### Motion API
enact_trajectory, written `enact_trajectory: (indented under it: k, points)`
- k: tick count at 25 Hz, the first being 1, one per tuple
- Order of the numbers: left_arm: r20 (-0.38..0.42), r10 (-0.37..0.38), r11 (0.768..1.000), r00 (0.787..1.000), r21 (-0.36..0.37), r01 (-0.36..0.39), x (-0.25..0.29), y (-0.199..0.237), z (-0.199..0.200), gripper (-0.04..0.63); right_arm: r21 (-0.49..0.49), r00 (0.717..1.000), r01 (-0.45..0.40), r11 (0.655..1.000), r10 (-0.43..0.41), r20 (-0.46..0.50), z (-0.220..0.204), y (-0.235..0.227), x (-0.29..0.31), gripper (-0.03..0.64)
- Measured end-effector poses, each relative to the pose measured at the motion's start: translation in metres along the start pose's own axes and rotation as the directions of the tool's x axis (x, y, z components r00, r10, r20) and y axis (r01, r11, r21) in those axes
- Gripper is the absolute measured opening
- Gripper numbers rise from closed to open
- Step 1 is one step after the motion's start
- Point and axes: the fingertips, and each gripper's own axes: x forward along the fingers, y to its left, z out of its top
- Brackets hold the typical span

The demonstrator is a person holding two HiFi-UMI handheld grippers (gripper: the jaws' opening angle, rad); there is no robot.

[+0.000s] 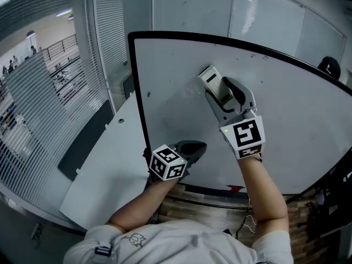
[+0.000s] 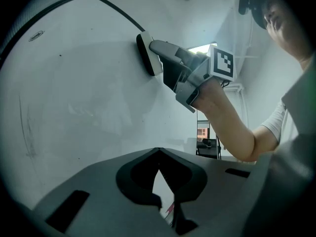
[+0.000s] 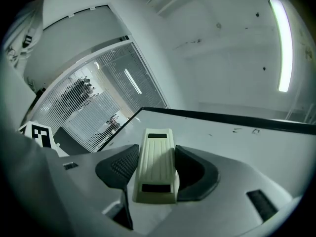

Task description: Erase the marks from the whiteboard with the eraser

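Note:
A white whiteboard (image 1: pixel 286 125) with a black frame stands in front of me. My right gripper (image 1: pixel 219 91) is shut on a cream eraser (image 1: pixel 210 79) and presses it flat against the board's upper middle. A faint smudge (image 1: pixel 184 95) lies just left of the eraser, and tiny dark marks (image 3: pixel 244 130) sit near the top edge. In the left gripper view the eraser (image 2: pixel 146 53) touches the board, held by the right gripper (image 2: pixel 170 63). In its own view the right gripper (image 3: pixel 157 168) clamps the eraser (image 3: pixel 159 147). My left gripper (image 1: pixel 192 147) hangs shut and empty near the board's lower edge, its jaws (image 2: pixel 158 154) closed together.
A glass wall with blinds (image 1: pixel 49 81) runs along the left. A white tabletop (image 1: pixel 107 169) with a dark flat pad (image 1: pixel 82 142) lies left of the board. A small red object (image 1: pixel 235 188) rests on the board's bottom ledge. Dark equipment (image 1: pixel 330 208) stands at the right.

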Motion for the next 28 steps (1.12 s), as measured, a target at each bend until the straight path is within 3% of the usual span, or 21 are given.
enact_trajectory:
  k: [6, 16, 28]
  points:
    - [-0.001, -0.005, 1.0, 1.0, -0.001, 0.005, 0.001, 0.002, -0.001, 0.008, -0.001, 1.0, -0.019, 1.0, 0.019, -0.011, 0.004, -0.005, 0.0, 0.236]
    - [-0.005, -0.045, 0.999, 0.999, 0.013, 0.046, 0.012, -0.005, 0.001, 0.008, 0.053, 0.988, 0.153, 0.987, -0.154, 0.01, 0.013, -0.089, -0.042, 0.236]
    - [-0.038, -0.113, 0.993, 0.993, 0.025, 0.114, 0.036, -0.028, -0.007, 0.008, 0.146, 0.915, 0.402, 0.904, -0.403, -0.023, -0.004, -0.188, -0.133, 0.236]
